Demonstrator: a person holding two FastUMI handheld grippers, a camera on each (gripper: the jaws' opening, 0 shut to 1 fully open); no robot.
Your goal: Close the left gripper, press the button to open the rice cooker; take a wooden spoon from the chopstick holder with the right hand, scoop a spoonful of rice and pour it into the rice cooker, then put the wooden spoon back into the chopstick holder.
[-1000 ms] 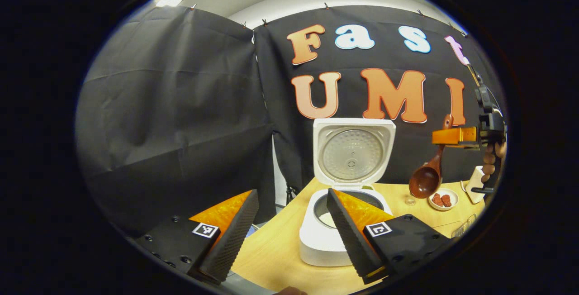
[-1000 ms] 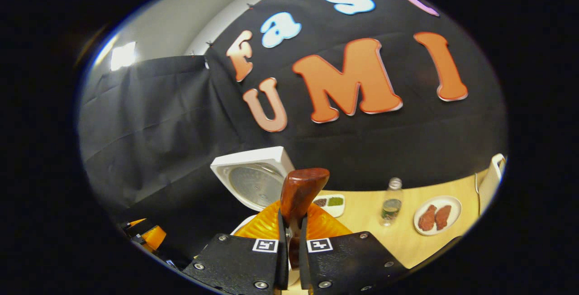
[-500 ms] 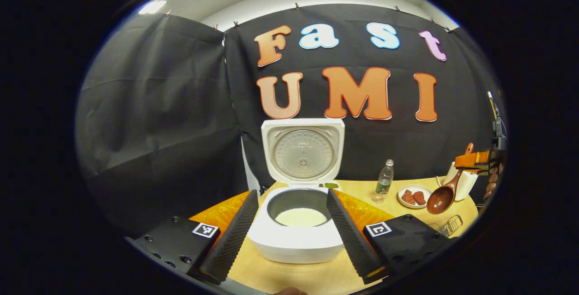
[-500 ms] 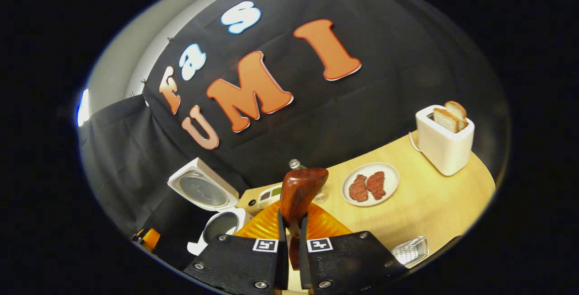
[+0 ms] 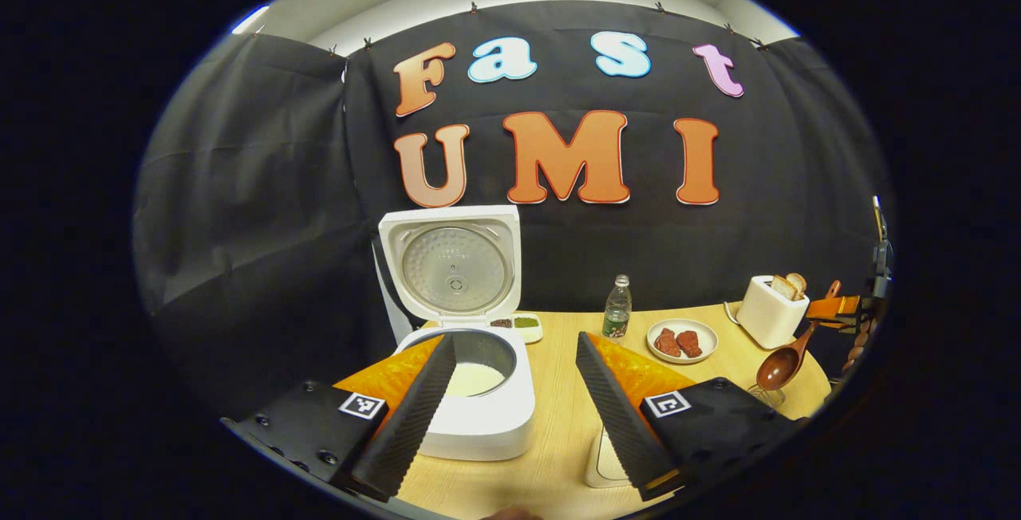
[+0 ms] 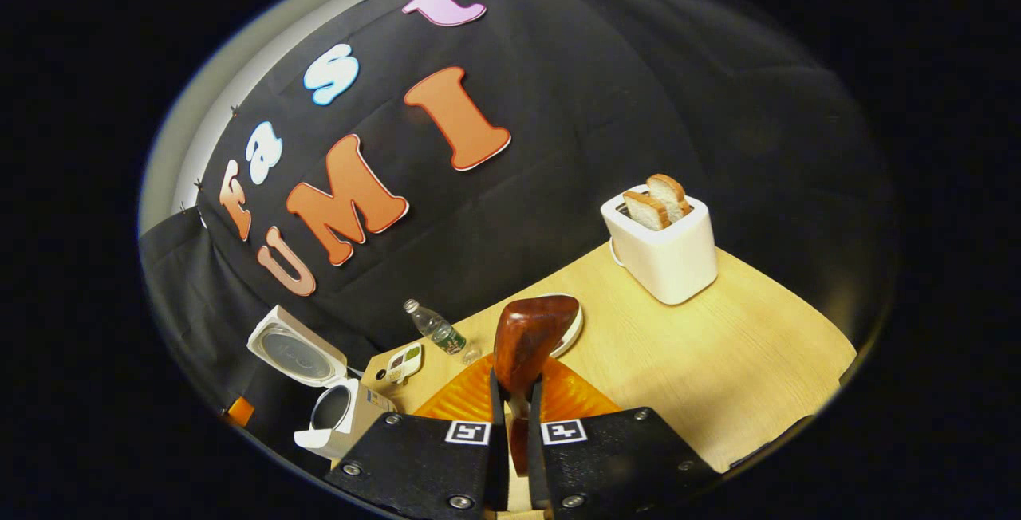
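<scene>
Rice cooker (image 5: 471,392) stands open on the worktop (image 5: 558,416), rice inside. Right gripper (image 6: 510,416) is clamped on the wooden spoon (image 5: 786,356), its bowl hanging just above a glass holder (image 5: 764,396); judged step: returning the spoon. Next move calls for lowering it straight in. Left gripper (image 5: 510,400) is wide, holding nothing. Toaster (image 6: 662,245), plate (image 5: 682,340) and bottle (image 5: 616,309) stand clear.

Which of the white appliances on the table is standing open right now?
The rice cooker, beside the left gripper: its lid is flipped upright and the pot shows rice inside. The toaster just has bread sticking out of its slots.
</scene>
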